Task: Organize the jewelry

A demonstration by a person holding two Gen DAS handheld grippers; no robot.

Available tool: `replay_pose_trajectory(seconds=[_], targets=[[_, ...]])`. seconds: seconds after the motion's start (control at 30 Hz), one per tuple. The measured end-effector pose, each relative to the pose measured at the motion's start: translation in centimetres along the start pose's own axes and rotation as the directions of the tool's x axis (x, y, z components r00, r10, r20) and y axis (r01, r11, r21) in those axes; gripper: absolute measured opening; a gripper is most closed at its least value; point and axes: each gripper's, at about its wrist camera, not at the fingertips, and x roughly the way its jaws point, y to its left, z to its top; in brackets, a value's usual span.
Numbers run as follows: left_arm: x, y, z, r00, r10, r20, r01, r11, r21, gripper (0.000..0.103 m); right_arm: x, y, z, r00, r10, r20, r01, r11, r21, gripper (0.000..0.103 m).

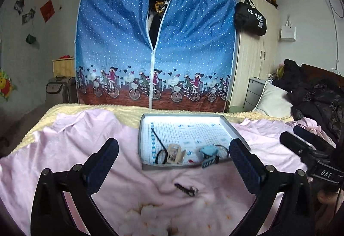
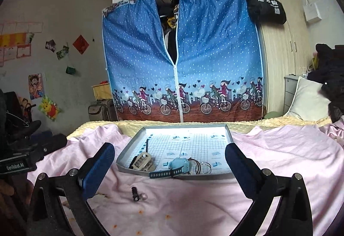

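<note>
On pink blanket (image 2: 268, 150), small dark clip (image 2: 135, 194) lies before tray (image 2: 129, 150); left gripper (image 1: 174, 162) and right gripper (image 2: 169, 162) wide, empty; tray items blurry.

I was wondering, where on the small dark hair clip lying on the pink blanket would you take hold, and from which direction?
Probably the dark bar of the hair clip, not the pearl-like bead at its end. It lies flat on the soft pink blanket, outside the tray, so come from above, with the tool's fingers closing across the bar's narrow width. Both tools are open and empty; the right tool looks nearer.
</note>
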Motion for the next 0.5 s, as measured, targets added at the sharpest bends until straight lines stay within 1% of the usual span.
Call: replay_pose_trajectory(seconds=[0.13,0.33,0.43,0.5], targets=[[-2.1,-0.2,-1.1,1.000,0.028,0.000,-0.028,0.999,-0.016,0.101,-2.5,0.6,-0.7,1.000,-0.010,0.015,0.010,1.000,-0.002,0.103],[-4.9,-0.1,-2.5,0.998,0.055,-0.004,-0.055,0.996,-0.071,0.101,-5.3,1.4,-2.1,1.000,-0.020,0.001,0.020,1.000,-0.021,0.103],[-5.9,0.0,-3.1,0.996,0.092,-0.013,-0.093,0.993,-0.075,0.101,-6.2,1.5,-2.9,0.999,-0.030,-0.026,0.030,1.000,-0.010,0.103],[-6.4,0.1,-3.6,0.991,0.129,-0.025,-0.130,0.988,-0.078,0.101,-6.8,1.6,-3.5,0.998,-0.036,-0.046,0.035,0.999,-0.002,0.103]])
